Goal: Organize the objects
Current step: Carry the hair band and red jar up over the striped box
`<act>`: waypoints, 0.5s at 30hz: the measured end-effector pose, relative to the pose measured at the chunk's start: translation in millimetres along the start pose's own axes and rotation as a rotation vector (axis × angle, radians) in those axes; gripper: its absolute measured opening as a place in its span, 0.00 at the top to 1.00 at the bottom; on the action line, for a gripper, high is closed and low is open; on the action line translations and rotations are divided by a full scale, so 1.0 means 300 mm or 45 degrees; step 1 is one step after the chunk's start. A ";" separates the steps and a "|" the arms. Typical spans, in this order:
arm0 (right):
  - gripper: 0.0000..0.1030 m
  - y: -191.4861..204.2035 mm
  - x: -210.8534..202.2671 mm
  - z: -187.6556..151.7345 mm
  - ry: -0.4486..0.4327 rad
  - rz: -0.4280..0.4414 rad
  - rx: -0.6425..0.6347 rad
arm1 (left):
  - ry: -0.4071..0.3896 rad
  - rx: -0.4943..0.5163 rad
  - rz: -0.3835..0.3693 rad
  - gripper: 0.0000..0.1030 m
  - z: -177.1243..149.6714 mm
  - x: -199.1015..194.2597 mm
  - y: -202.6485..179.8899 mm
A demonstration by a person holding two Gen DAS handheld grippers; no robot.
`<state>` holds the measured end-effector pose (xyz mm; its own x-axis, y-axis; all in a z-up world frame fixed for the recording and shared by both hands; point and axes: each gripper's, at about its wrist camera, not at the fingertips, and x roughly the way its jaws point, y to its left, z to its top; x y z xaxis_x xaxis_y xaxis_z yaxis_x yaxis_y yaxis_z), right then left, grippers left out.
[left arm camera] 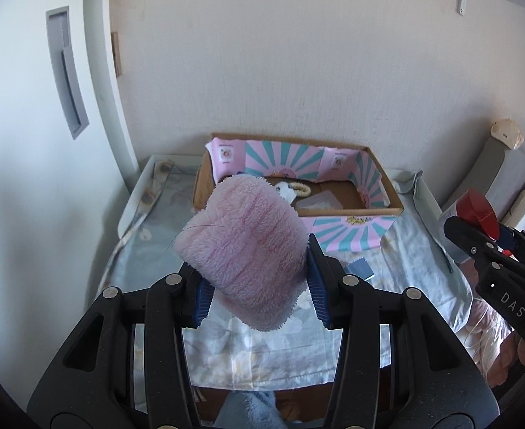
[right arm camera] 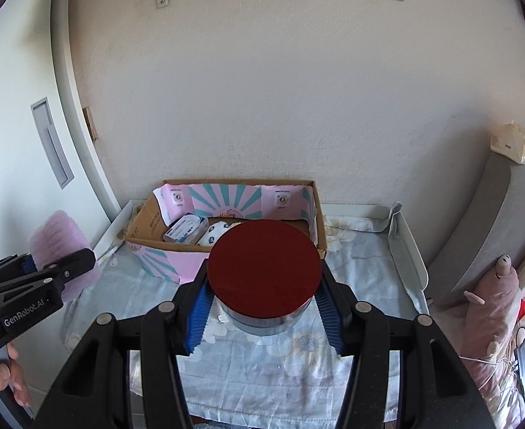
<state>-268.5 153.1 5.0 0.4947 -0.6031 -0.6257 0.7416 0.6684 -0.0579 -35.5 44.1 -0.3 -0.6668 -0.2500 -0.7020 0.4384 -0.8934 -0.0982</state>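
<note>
Floral cloth (right arm camera: pixel 366 261) below; left gripper (left arm camera: pixel 255 286) jaws grasping pink fleece (left arm camera: pixel 244 250), right gripper (right arm camera: pixel 264 304) jaws clamping red-lidded tin (right arm camera: pixel 264 271), both raised before box (right arm camera: pixel 148 230).

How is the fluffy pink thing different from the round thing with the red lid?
The pink fluffy cloth is soft, shaggy and lumpy; the red-lidded tin is hard, smooth and round. The cloth is pale pink; the tin has a dark red top and shiny silver side. The left gripper holds the cloth, the right gripper the tin. Both are held above the flowered sheet, near the cardboard box.

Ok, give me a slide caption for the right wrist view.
Right gripper holds a red-lidded round tin above the floral cloth, facing the cardboard box.
</note>
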 end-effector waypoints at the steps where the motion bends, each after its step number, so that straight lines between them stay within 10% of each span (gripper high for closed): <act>1: 0.52 -0.004 0.001 0.002 -0.002 0.000 0.002 | -0.002 0.003 0.001 0.60 0.007 0.000 -0.002; 15: 0.52 -0.024 0.089 0.093 0.018 0.025 0.022 | -0.004 0.019 -0.001 0.60 0.150 0.075 0.020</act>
<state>-248.0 119.9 10.5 0.5029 -0.5834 -0.6378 0.7395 0.6724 -0.0319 -75.0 16.3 15.0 -0.6692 -0.2505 -0.6996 0.4287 -0.8991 -0.0882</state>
